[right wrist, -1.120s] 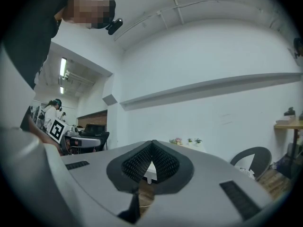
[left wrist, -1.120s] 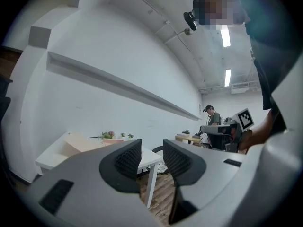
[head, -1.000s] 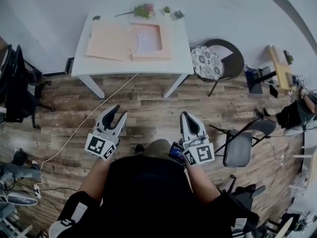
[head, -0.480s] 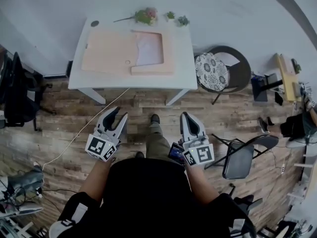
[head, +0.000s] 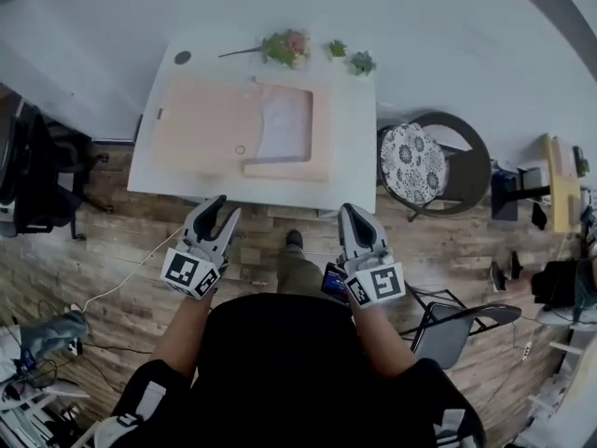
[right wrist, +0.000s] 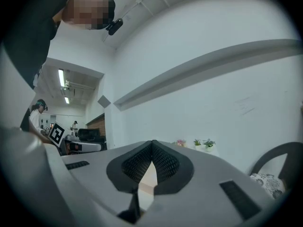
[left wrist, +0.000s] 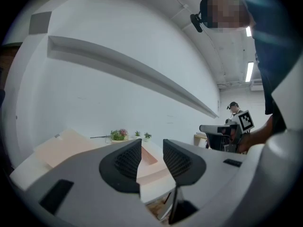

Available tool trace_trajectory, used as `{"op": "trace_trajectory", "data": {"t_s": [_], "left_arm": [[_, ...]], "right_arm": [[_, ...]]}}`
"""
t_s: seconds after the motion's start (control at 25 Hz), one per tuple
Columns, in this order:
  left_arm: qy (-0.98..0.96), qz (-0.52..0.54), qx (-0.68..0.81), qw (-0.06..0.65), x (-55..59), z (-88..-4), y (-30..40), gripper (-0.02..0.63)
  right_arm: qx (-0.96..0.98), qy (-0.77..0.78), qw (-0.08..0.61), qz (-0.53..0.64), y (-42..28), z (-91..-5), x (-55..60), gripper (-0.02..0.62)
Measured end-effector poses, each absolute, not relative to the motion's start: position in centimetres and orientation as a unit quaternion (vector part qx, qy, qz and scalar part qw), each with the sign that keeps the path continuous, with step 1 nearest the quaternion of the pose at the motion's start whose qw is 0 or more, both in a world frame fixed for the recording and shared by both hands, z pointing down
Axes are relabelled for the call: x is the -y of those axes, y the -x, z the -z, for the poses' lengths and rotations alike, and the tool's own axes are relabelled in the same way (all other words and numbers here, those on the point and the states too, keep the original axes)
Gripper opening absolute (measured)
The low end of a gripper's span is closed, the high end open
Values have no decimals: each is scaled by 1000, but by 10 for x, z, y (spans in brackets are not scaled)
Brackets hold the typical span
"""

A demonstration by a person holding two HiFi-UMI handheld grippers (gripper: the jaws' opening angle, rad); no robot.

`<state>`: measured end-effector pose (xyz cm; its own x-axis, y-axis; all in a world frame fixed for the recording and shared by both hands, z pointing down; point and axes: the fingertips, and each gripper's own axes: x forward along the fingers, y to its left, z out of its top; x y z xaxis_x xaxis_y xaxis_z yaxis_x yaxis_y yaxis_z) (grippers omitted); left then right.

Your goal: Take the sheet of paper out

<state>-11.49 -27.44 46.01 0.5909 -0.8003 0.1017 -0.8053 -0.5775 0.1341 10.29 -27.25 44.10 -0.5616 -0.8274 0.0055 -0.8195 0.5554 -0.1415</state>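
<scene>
A white table (head: 352, 161) stands ahead of me against the wall. On it lies an open peach folder (head: 205, 124) with a pale sheet of paper (head: 285, 123) in its right half. My left gripper (head: 222, 214) hangs in the air just short of the table's near edge, open and empty. My right gripper (head: 354, 215) is level with it, shut on nothing. The left gripper view shows the left gripper (left wrist: 152, 148) with a gap between its jaws and the folder (left wrist: 64, 143) beyond. In the right gripper view the right gripper (right wrist: 152, 144) has its tips touching.
Flowers (head: 287, 47) and small potted plants (head: 361, 62) line the table's far edge. A round chair with a patterned cushion (head: 415, 161) stands right of the table, and a folding chair (head: 457, 329) at my right. A white cable (head: 121, 278) crosses the wooden floor; dark gear (head: 33, 171) stands left.
I have walked closer to the table: it now sits nearer and larger, its front edge just past the grippers. Both grippers keep the same pose.
</scene>
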Motion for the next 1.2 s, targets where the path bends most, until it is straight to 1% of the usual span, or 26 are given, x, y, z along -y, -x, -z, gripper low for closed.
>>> {"op": "trace_trajectory", "data": {"t_s": [0.44,0.72,1.0,1.2], "left_arm": [[-869,-26,480,116,371,-461,102,126],[-858,-40,474,193,417,-492,105,137],[-849,-58,431,299,477,-531,102,138],[-841,-77,396,360,516,-562,94,138]], "right_arm": [[-907,415,36,67,-103,-441,388,11],[-906,415,18,84,-111,-460,427,10],[-902,420,0,96,-110,-478,474,10],[-899,426,-11,103,-109,-483,513,11]]}}
